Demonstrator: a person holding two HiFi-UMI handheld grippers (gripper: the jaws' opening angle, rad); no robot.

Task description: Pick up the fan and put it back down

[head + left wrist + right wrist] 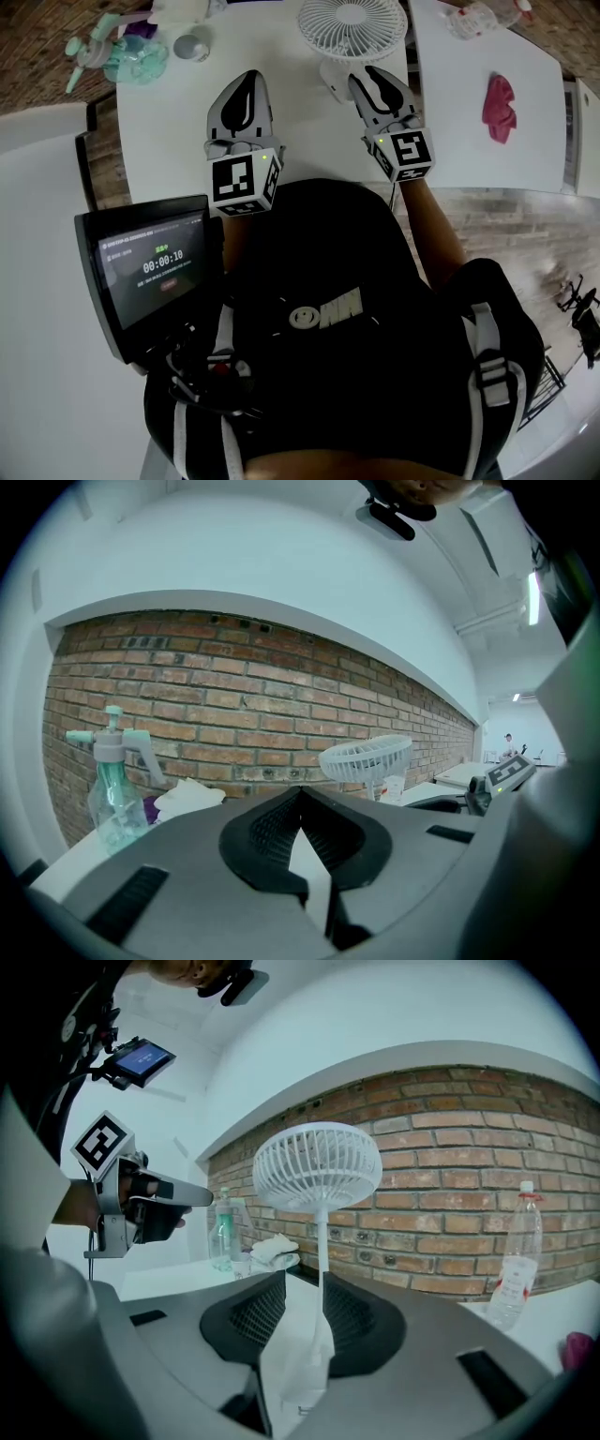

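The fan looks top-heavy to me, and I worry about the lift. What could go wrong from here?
1. The fan carries a wide head on a thin stem. The right gripper has its open fingers low on either side of it, so a low grip may let the head tilt.
2. The left gripper sits shut off to the side and gives no support.
3. A swing to the right could hit the bottle.

Fan was white, same as the counter. Cloth was magenta-red, spray bottle pale teal. Brick wall was red-brown with grey mortar. Left gripper and right gripper were grey, black-lined, with black-and-white square markers.
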